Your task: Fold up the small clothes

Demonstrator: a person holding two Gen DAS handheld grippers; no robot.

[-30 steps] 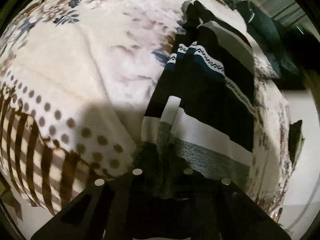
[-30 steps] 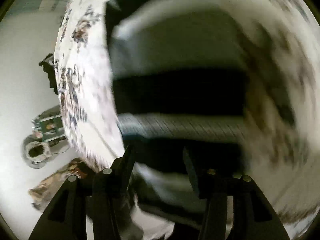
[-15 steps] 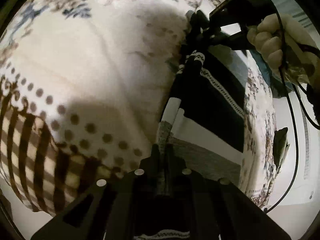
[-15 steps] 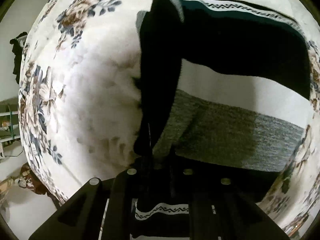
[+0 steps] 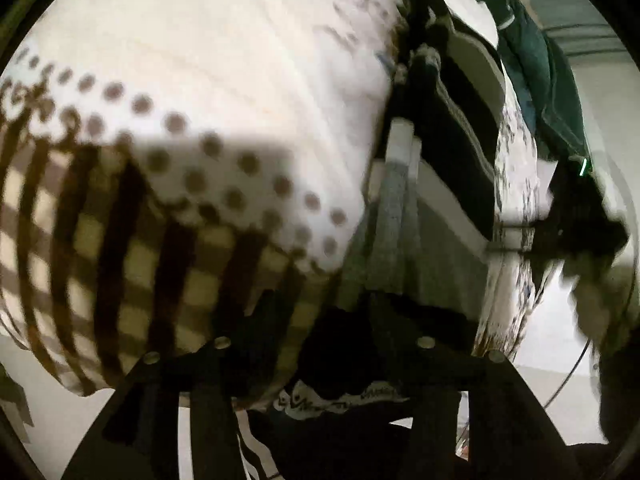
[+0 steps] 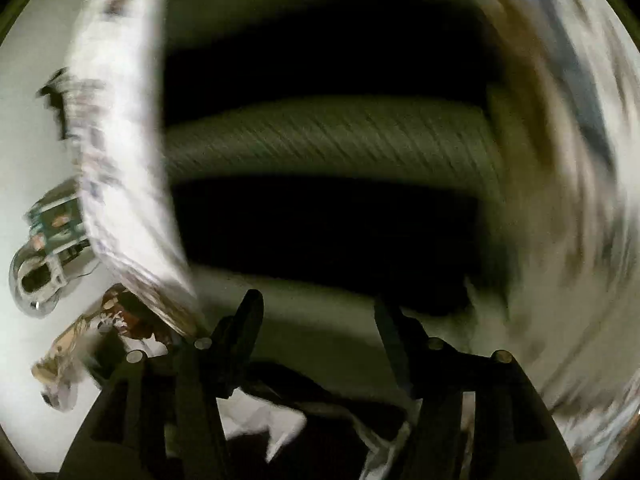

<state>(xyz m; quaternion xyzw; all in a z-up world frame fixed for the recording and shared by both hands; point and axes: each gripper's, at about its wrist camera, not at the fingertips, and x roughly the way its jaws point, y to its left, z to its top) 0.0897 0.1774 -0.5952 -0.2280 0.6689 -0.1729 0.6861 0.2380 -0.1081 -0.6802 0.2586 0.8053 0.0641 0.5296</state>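
Garment: striped knit sweater (image 5: pixel 452 184) in black, white and grey bands; lying on the bed along the right part of the left wrist view, near edge bunched up at the left tongs.
Bed cover: cream fleece blanket (image 5: pixel 224 52) with brown dots and brown check border; spread beneath the garment, border hanging over the bed edge at lower left.
Left tongs (image 5: pixel 320 344): fingers spread apart; dark fabric with a white zigzag trim draped between and below them; grip on the cloth cannot be told.
Right tongs (image 6: pixel 320 312): released, fingers wide apart, nothing pinched; hovering just over the grey and black bands (image 6: pixel 332 140). View heavily motion-blurred.
Nearby, left wrist view: dark green garment (image 5: pixel 532 60) heaped at upper right, beyond the sweater.
Nearby, right wrist view: pale floor (image 6: pixel 24 140) left of the bed, carrying a green box (image 6: pixel 56 220) and a round clear container (image 6: pixel 36 284).
Obstruction: bunched cloth covers the left fingertips.
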